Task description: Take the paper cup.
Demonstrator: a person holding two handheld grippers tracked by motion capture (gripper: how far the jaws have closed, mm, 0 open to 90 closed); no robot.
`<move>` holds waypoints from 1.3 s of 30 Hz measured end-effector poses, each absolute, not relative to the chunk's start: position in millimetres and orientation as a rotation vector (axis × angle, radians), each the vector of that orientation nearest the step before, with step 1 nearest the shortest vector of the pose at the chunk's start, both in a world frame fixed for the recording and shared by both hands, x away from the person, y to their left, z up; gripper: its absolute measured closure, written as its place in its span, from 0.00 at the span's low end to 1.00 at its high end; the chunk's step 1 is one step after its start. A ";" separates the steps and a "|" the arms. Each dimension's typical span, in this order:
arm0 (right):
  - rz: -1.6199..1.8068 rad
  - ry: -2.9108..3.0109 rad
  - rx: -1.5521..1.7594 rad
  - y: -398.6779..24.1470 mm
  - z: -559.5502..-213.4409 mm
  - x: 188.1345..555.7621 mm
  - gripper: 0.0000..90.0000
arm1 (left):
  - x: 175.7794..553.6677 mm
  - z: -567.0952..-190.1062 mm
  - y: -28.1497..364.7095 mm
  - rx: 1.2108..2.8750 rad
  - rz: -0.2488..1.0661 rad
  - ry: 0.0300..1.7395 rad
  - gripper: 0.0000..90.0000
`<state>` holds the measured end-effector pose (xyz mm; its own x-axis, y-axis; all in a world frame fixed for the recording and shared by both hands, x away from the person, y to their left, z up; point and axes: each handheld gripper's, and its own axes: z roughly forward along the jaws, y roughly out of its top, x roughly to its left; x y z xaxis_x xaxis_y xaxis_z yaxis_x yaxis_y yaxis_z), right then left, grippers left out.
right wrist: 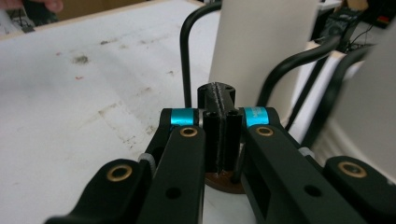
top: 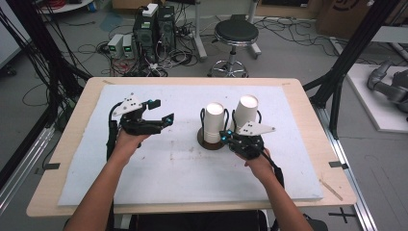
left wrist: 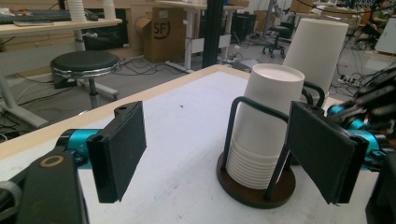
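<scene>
the left hand-held gripper hovers over the left half of the white mat on the bench, with its two pads wide apart and nothing between them. the stack of paper cups stands upside down in a black wire holder near the middle of the mat; in the left gripper view the stack is seen just ahead, between the pads. the right hand-held gripper is just beside the holder's brown base, its pads pressed together on nothing. a second white cup is tilted behind the right hand-held gripper; what carries it i cannot tell.
</scene>
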<state>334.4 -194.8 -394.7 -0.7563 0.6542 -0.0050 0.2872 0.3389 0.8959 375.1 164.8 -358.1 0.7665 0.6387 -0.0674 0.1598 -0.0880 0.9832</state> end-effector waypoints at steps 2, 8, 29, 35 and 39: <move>1.379 2.243 0.843 -191.8 -396.8 335.6 1.00 | 377.8 -356.3 160.8 1.639 0.446 0.640 0.23; 1.342 2.246 0.870 -179.2 -407.0 337.9 1.00 | 386.7 -351.0 145.5 1.647 0.423 0.611 0.23; 1.280 2.257 0.983 -168.3 -423.9 339.7 1.00 | 403.6 -340.6 131.9 1.644 0.395 0.591 0.23; 1.292 2.230 1.103 -164.5 -430.6 344.7 1.00 | 403.6 -340.5 133.4 1.647 0.395 0.597 0.23; 1.291 2.216 1.127 -163.5 -431.9 346.1 1.00 | 404.0 -340.5 135.0 1.646 0.393 0.600 0.23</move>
<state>346.1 -163.5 -431.9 -0.6284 0.7719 0.0962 0.4645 0.2732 0.8424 404.0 135.0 -340.5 0.8047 0.5883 -0.0805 0.1615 -0.0864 0.9831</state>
